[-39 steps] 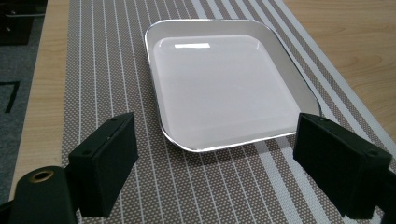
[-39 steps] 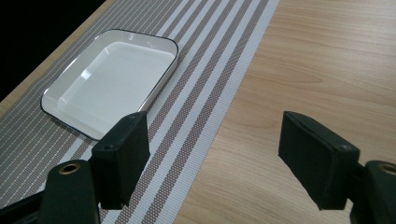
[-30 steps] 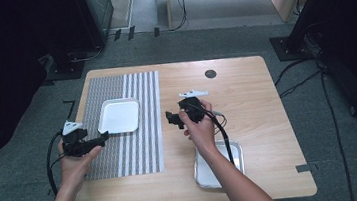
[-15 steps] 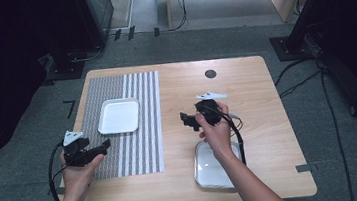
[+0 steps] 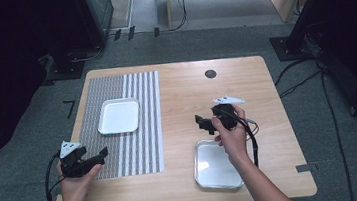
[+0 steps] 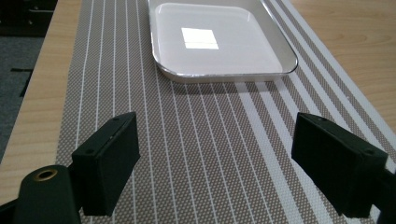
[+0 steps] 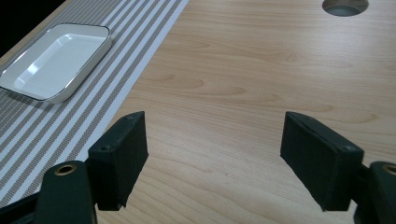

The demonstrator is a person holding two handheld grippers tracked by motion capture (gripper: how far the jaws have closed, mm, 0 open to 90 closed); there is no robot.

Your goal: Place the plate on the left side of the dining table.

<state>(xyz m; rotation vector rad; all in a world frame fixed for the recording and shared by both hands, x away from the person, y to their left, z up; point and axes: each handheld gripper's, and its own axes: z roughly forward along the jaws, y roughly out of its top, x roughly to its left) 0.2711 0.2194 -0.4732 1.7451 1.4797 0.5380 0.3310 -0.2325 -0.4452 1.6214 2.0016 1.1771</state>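
So, the left claw (image 5: pixel 102 152) is held by the left hand (image 5: pixel 74 184) over the near left corner of the striped mat (image 5: pixel 123 124). Its jaws are spread wide with nothing between them. In the left gripper view the white tray (image 6: pixel 219 39) sits on the mat at about 12 o'clock from the claw, a little way off, and bare mat lies between them.

The right claw (image 5: pixel 200 125) is held by the right hand (image 5: pixel 230 135) over the bare wood of the counter (image 5: pixel 180 87). Its jaws are spread wide too, and they pinch nothing. In the right gripper view the white tray (image 7: pixel 56 60) is at about 10 o'clock, well apart from the claw, across the mat's edge. A shiny metal tray (image 5: pixel 216 164) lies on the counter just below the right hand, at about 6 o'clock from it. A small round hole (image 5: pixel 210 74) in the counter is at about 12 o'clock, far from the claw.
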